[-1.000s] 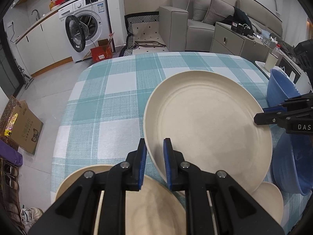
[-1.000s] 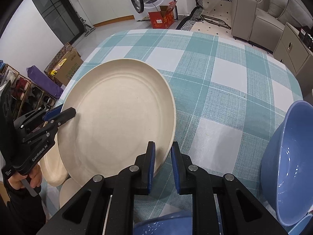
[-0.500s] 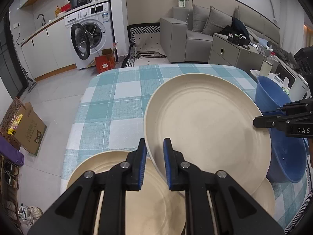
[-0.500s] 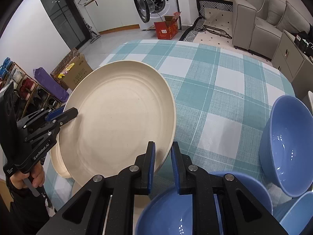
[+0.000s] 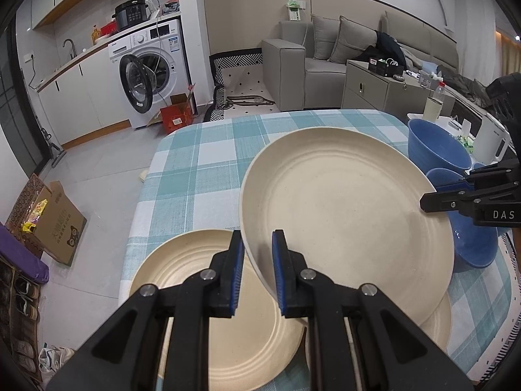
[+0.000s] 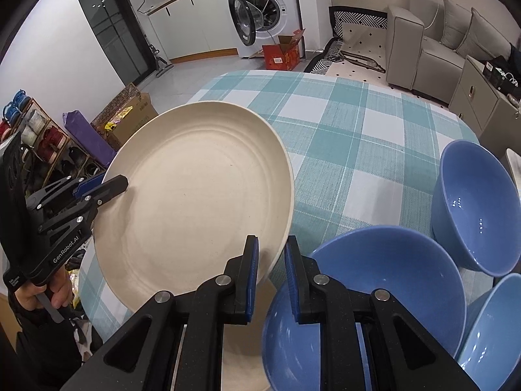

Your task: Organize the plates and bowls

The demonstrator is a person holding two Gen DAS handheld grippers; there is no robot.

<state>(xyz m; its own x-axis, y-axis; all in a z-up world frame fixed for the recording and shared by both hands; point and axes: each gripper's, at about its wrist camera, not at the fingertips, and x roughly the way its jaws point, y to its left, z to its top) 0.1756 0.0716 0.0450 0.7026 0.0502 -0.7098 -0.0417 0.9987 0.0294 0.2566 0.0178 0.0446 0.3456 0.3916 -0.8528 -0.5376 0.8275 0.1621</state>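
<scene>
A large cream plate (image 5: 351, 215) (image 6: 195, 202) hangs tilted above the checked table, held at opposite rims. My left gripper (image 5: 257, 254) is shut on its near-left rim, and my right gripper (image 6: 271, 260) is shut on the other rim. Each gripper shows in the other's view: the right gripper (image 5: 429, 200) and the left gripper (image 6: 114, 185). Below the lifted plate another cream plate (image 5: 202, 309) lies on the table, and a third plate (image 5: 436, 325) peeks out under it. Three blue bowls (image 6: 374, 296) (image 6: 475, 208) (image 6: 498, 335) stand at the right.
The table (image 6: 358, 130) has a teal and white checked cloth. A white kettle (image 5: 488, 140) and a bottle (image 5: 434, 104) stand beyond the bowls. A cardboard box (image 5: 55, 218) and shoe racks sit on the floor at the left. A hand (image 6: 35, 293) holds the left gripper.
Both grippers have risen with the big plate and drawn back towards the near table edge. More of the lower plate and the blue bowls has come into view.
</scene>
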